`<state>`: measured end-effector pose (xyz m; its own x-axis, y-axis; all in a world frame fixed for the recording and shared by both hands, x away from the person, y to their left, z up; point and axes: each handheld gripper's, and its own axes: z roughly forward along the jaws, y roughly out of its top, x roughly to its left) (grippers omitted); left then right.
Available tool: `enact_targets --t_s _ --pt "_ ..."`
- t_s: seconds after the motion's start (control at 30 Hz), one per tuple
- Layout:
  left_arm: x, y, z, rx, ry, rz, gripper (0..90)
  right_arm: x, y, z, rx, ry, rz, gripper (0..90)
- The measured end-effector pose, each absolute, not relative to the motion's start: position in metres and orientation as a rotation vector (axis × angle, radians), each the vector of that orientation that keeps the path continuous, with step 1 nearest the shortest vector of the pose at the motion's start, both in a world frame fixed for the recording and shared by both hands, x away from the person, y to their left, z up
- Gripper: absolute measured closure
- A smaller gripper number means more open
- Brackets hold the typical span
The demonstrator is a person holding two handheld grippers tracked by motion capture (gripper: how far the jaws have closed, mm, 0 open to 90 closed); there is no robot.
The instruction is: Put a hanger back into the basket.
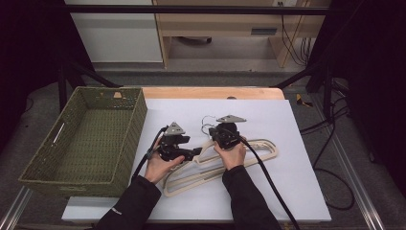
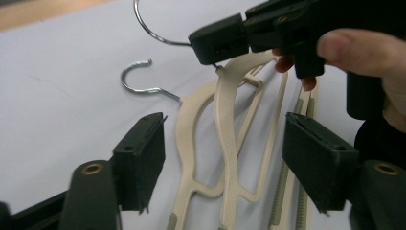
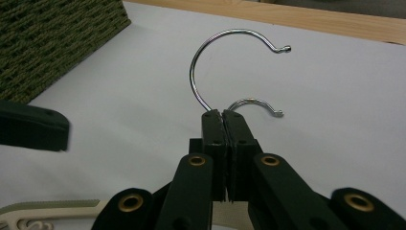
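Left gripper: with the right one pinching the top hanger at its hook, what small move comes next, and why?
Probably close the left gripper on the hanger's cream neck. Its jaws stand open on either side of that neck, pads clear of it, while the right gripper is shut at the base of the wire hook. A second hold should steady the hanger before lifting toward the green basket.

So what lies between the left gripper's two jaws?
In the left gripper view, the cream necks of two hangers run between the open jaws of the left gripper, untouched, on the white sheet.
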<state>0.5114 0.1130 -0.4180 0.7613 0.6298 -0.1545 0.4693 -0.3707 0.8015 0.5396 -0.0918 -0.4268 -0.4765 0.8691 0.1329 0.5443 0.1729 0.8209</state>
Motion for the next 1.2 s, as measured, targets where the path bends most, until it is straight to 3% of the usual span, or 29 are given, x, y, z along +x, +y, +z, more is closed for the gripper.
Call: enact_targets --t_s 0.33,0.43,0.5,0.63,0.93,1.17,1.2 --pt "0.532 0.082 -0.439 2.081 0.838 0.127 50.1 0.536 -0.092 -0.423 1.326 2.091 1.24 89.1" --pt "0.535 0.074 -0.444 2.102 0.841 0.113 57.5 0.535 -0.093 -0.423 1.313 2.093 1.242 89.1" --pt "0.536 0.073 -0.447 2.116 0.838 0.097 67.8 0.534 -0.094 -0.421 1.304 2.09 1.245 89.1" --pt "0.537 0.074 -0.448 2.126 0.85 0.098 75.9 0.532 -0.095 -0.421 1.305 2.093 1.243 89.0" --pt "0.524 0.074 -0.437 2.133 0.819 0.078 77.7 0.52 -0.1 -0.412 1.26 2.115 1.263 86.9" --pt "0.503 0.074 -0.42 2.104 0.748 0.02 80.9 0.494 -0.121 -0.393 1.178 2.134 1.373 69.0" --pt "0.499 0.073 -0.418 2.102 0.733 0.013 82.1 0.484 -0.127 -0.387 1.149 2.122 1.421 62.4"
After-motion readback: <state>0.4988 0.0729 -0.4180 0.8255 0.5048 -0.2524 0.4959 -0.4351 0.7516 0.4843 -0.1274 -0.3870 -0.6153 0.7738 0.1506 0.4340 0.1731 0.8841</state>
